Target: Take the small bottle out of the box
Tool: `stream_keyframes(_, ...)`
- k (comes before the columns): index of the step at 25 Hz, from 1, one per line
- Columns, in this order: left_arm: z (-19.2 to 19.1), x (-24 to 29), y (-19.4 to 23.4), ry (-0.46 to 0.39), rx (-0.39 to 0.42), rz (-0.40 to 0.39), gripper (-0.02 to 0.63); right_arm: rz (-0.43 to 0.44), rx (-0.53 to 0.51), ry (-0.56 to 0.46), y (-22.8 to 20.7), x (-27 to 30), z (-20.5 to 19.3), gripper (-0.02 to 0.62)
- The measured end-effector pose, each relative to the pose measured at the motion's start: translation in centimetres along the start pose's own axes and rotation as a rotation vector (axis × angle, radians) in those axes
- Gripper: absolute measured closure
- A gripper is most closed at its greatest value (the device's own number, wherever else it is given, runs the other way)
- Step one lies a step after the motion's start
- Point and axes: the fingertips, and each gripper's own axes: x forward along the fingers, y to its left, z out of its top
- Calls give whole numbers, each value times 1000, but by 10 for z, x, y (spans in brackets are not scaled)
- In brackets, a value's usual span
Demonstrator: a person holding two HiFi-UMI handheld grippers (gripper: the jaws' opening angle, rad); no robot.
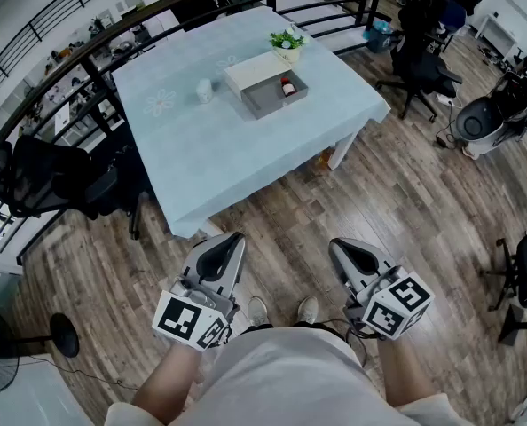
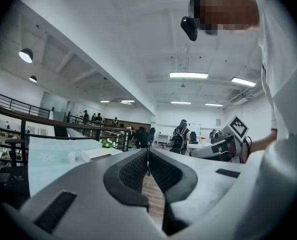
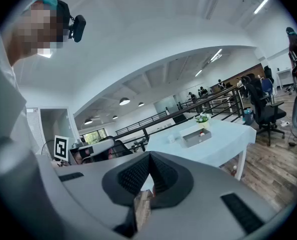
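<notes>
**Three cameras, one distant table**

The head camera looks steeply down from above the person, who stands well back. The table (image 1: pixel 201 140) lies far off in the upper half of that view, with the left gripper (image 1: pixel 229 241) and right gripper (image 1: pixel 341 248) close below. Each gripper camera looks out across the room along its own jaws (the right one faces the table more squarely). All three views share the table and its box (image 1: pixel 262 103), and each gripper view catches the other gripper.

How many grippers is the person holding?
2. The left gripper is at the bottom left of the head view, the right gripper beside it at the right. Both are shut and empty, short of the table.
</notes>
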Motion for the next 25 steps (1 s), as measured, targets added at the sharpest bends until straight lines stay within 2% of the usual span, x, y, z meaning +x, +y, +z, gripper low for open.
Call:
stream_keyframes(15,-7,10,-14,15,-3,-2,584,-2,20,-6,-11,-9,-4,580)
stream_keyframes(25,-10,51,-50,25,10,18,584,32,0,4,-55,-35,4,580)
